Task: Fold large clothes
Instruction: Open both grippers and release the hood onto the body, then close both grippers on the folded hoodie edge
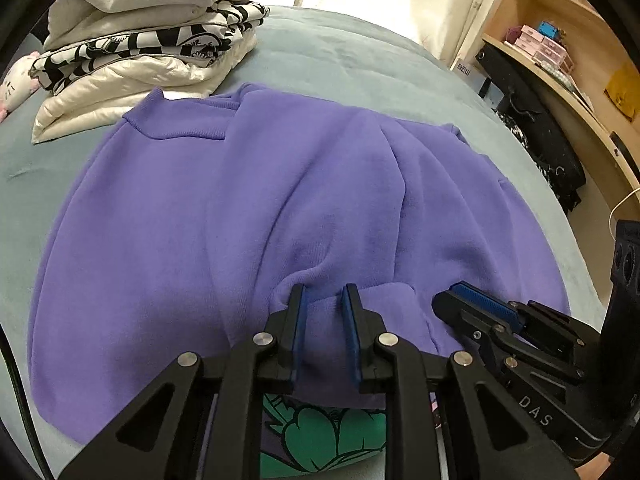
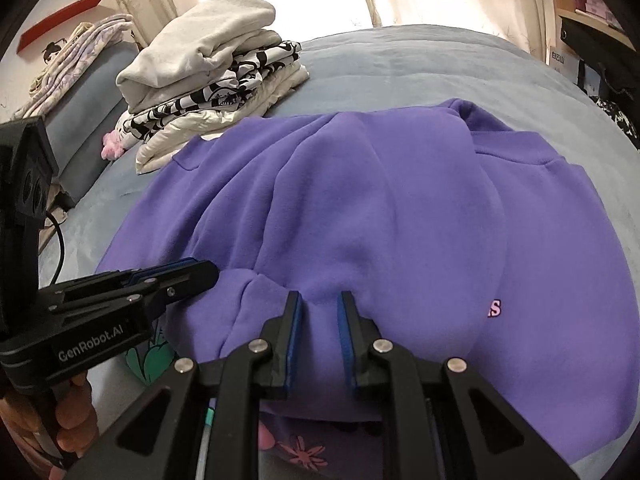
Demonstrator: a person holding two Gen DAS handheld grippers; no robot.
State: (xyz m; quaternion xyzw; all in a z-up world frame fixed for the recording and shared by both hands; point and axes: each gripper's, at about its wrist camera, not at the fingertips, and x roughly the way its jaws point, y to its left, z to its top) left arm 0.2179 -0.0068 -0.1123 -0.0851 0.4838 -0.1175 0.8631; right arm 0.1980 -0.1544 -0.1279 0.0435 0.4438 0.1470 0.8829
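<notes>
Left gripper (image 1: 325,294) and right gripper (image 2: 319,302), low in frame: each partly spread, a fold of purple sweatshirt (image 1: 248,208) bunched between the blue pads. Sweatshirt across mid-frame on grey-blue bed (image 1: 340,56); folded clothes stack (image 1: 152,28) upper left.

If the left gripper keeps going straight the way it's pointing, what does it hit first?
The left gripper would most likely meet the bunched fold of the purple sweatshirt, which sits right between its open fingertips. Exact depth is unclear through the fisheye.
</notes>
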